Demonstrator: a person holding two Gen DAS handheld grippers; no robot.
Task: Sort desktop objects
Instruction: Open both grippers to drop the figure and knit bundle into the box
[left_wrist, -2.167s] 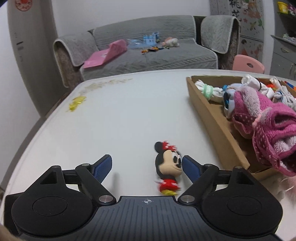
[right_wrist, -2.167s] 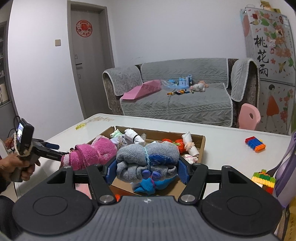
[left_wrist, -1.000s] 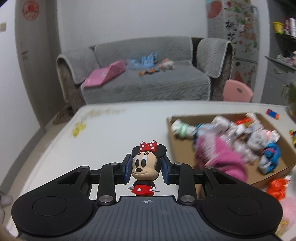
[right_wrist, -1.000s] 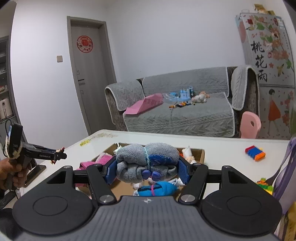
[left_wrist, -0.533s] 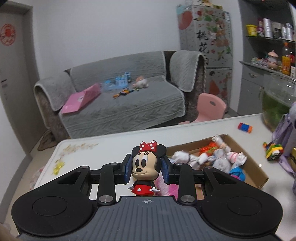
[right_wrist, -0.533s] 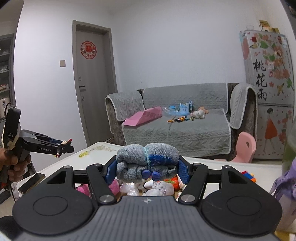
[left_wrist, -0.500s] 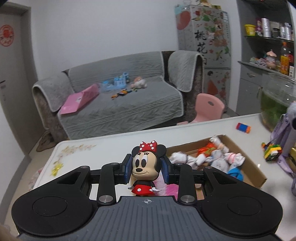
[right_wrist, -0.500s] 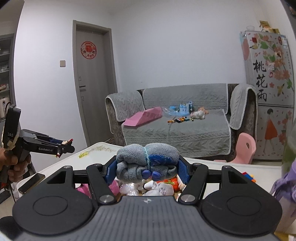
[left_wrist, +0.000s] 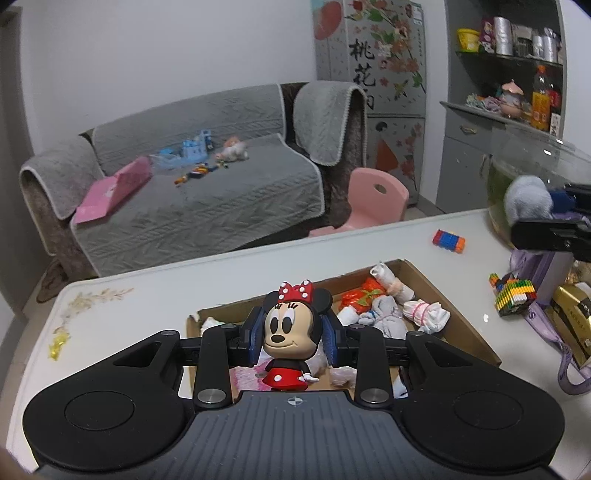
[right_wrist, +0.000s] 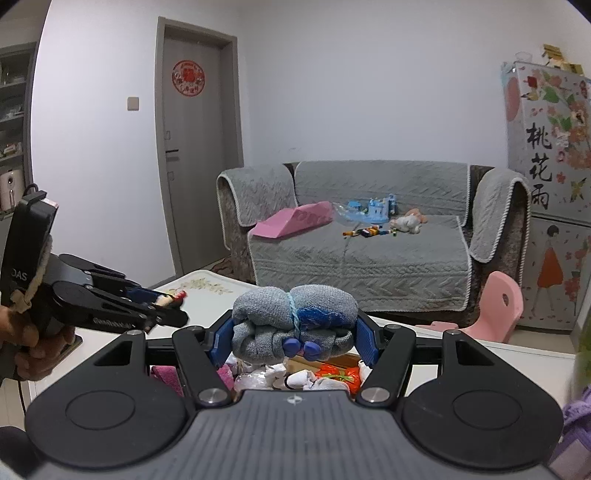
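Note:
My left gripper (left_wrist: 292, 336) is shut on a Minnie Mouse figure (left_wrist: 291, 332) with a red dotted bow, held upright in the air above the near end of a cardboard box (left_wrist: 461, 317) of rolled socks. My right gripper (right_wrist: 294, 336) is shut on a grey and blue rolled sock bundle (right_wrist: 293, 325), held high above the box. The right gripper and its bundle also show in the left wrist view (left_wrist: 532, 203) at the far right. The left gripper shows in the right wrist view (right_wrist: 162, 306) at the left.
The white table (left_wrist: 147, 295) carries a coloured block piece (left_wrist: 448, 240), a striped block stack (left_wrist: 513, 291), a purple bag (left_wrist: 546, 280) and a gold box (left_wrist: 576, 314) on the right. A yellow scrap (left_wrist: 57, 341) lies left. A grey sofa (left_wrist: 192, 184) and pink chair (left_wrist: 373, 199) stand beyond.
My left gripper closed on the Minnie figure on the table, lifted it and swung right over the box. My right gripper rose with the sock bundle.

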